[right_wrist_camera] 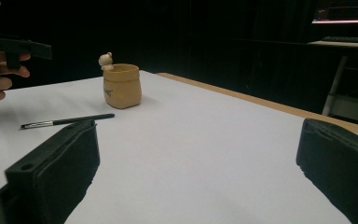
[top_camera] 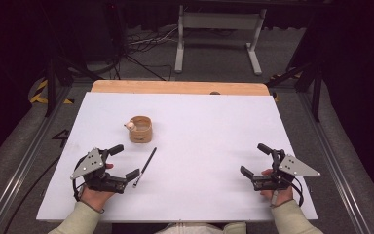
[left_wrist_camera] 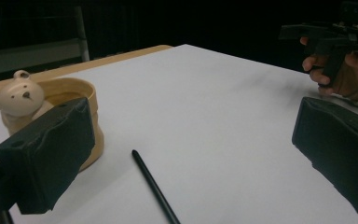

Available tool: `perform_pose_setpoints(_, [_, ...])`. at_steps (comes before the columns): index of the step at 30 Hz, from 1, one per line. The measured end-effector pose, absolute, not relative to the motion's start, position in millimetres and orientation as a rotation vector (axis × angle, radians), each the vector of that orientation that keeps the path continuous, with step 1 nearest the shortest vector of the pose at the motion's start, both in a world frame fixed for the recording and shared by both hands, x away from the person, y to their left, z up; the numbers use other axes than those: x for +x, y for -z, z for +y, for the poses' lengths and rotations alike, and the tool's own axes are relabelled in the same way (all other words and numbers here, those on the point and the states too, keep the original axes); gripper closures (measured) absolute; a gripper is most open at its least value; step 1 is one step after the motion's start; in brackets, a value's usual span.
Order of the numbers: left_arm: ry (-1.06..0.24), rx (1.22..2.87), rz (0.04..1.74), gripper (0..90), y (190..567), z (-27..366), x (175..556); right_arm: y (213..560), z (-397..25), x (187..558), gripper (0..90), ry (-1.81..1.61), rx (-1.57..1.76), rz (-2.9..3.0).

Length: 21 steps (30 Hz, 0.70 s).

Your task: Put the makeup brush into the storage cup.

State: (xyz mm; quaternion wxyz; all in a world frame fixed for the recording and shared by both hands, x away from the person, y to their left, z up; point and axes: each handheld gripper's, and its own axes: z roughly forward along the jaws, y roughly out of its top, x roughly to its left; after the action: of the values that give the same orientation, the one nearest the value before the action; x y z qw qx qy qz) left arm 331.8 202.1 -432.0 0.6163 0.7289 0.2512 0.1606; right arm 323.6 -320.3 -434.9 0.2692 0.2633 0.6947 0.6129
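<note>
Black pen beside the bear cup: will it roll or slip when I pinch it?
The pen looks thin, round and stiff, so it would likely roll if nudged sideways. Lying flat on the smooth white table, it may slip from wide jaws. It probably feels very light.

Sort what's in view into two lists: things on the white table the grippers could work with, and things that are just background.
Work things:
- tan pot with a bear figure on its rim
- thin black brush, lying flat beside the pot, apart from it
- left gripper and right gripper, both open, holding nothing

Background:
- white frame legs on the floor beyond the table
- cables on the floor
</note>
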Motion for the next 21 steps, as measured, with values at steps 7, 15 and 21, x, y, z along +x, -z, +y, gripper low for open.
perform_pose_setpoints(7, [-0.342,1.675,0.578,0.0,427,194,342,436,-320,324,0.0,-1.657,0.709,1.879])
perform_pose_setpoints(15, [-0.335,1.692,0.529,0.0,419,184,348,436,-320,325,0.0,-1.664,0.712,1.886])
perform_pose_setpoints(21, [-0.366,1.708,0.517,0.0,412,179,351,436,-319,325,0.0,-1.666,0.694,1.89])
